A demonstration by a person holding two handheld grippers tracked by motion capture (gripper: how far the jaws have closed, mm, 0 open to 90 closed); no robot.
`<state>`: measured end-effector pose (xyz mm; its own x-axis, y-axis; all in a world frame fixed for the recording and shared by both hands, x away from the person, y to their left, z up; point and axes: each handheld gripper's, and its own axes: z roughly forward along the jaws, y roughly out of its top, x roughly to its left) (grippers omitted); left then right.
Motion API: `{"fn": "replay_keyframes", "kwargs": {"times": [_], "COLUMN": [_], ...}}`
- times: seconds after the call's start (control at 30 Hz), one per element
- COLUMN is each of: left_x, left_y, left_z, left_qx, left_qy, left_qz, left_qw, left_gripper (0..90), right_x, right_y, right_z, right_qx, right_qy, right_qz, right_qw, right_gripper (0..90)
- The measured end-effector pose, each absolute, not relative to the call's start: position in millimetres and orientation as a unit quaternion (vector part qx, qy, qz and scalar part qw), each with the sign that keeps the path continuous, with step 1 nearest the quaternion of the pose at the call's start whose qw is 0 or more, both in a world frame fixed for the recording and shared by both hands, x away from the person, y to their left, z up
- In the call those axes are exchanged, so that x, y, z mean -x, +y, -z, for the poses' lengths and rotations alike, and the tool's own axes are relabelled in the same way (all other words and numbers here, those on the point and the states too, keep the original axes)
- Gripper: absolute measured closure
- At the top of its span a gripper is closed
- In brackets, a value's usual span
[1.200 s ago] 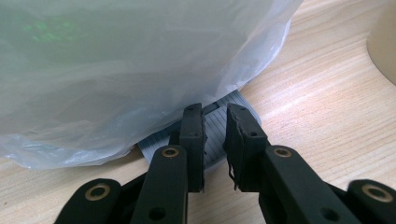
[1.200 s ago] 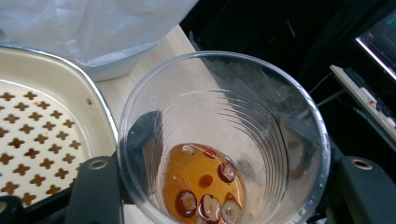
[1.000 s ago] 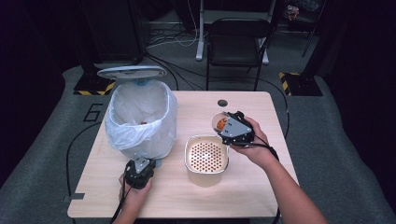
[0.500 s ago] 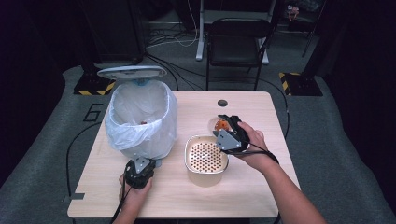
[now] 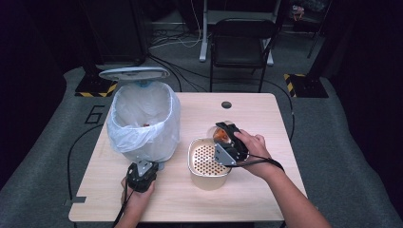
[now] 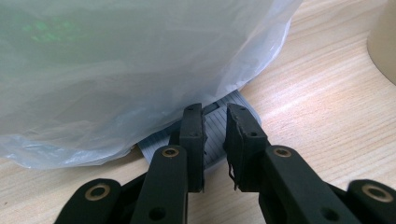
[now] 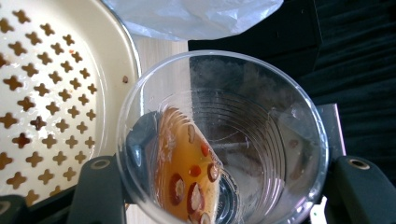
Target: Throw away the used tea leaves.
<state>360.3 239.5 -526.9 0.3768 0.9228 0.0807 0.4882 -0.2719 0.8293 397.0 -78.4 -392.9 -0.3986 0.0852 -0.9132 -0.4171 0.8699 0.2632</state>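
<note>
Item, clear plastic cup [image 7: 219, 140]: pinched at its sides between the jaws of my right gripper [image 5: 227, 142], tipped over so its mouth faces along the jaws. Contents: amber liquid [image 7: 184, 172] with reddish and pale bits, pooled low against the cup wall nearest my jaws.

Item, cream strainer basket [image 5: 207, 161]: perforated floor with cross-shaped holes, sitting just beside and partly beneath the cup; in the right gripper view its rim nearly meets the cup's lip on the left.

Item, right hand [image 5: 254, 149]: wrapped round the gripper body, above the basket's far rim.

Item, bin [image 5: 142, 121]: lined with a pale translucent plastic bag [image 6: 140, 65], lid [image 5: 133, 73] standing open behind it; beyond the basket from my right gripper, directly ahead of my left gripper [image 6: 215, 140].

Item, left gripper: jaws pressed nearly together with a narrow gap, nothing between them, tips over the grey ribbed pedal [image 6: 215, 128] at the bin's foot, the bag bulging just above.

Item, wooden table [image 5: 266, 114]: bearing all of the above.
</note>
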Motion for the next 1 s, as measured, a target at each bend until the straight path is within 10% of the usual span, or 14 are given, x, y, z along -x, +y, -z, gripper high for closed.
{"fn": "replay_keyframes", "kwargs": {"times": [1.0], "left_x": [-360], "left_y": [239], "left_z": [527], "left_qx": [-0.741], "left_qy": [0.476], "left_qz": [-0.292], "left_qw": [0.372], "left_gripper": [76.8], "right_x": [-377], "right_y": [-57], "right_z": [414], "right_qx": [0.28], "right_qy": [0.722], "right_qz": [-0.046], "right_qw": [0.631], "right_gripper": [37.5]}}
